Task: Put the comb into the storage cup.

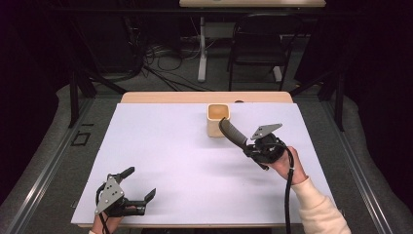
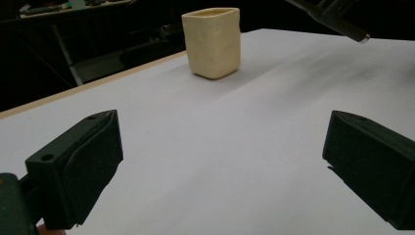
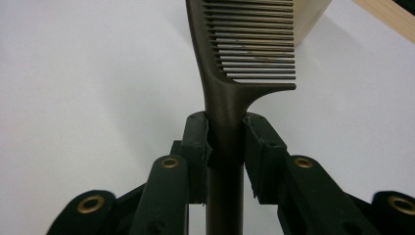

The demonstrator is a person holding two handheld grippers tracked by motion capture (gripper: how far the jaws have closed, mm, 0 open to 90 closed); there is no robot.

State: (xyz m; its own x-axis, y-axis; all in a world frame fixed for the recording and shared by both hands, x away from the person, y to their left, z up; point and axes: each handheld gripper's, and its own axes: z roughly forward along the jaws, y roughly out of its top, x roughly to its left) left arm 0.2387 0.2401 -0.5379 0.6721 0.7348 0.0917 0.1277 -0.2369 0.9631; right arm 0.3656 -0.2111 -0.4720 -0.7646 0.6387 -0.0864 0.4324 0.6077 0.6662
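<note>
**Comb held up beside the cup**

The right gripper (image 1: 243, 144) has its jaws clamped on the handle of a dark comb (image 1: 233, 132). In the right gripper view the two black pads press the handle from both sides, and the comb (image 3: 244, 54) rises straight out of them, with its teeth running off to one side. From the high view the comb slants up and away from the hand, towards the far middle of the table, and its tip lies over the near edge of the cup (image 1: 218, 119). Whether the tip touches the cup I cannot tell from here. The person's right hand (image 1: 287, 165) holds the gripper from below, cream sleeve showing at the wrist, and the black cable trails down towards the table's near edge.

The cup is a pale, squarish beaker standing upright on the white sheet (image 1: 170, 161), close to the far edge of the table. In the left gripper view the cup (image 2: 212, 41) stands well beyond the jaws, and the end of the comb's handle pokes in at the top right corner.

The left gripper (image 1: 139, 184) rests low at the near left corner of the sheet. Its jaws stand wide apart, with bare white sheet between them, and it is well apart from both comb and cup.
</note>
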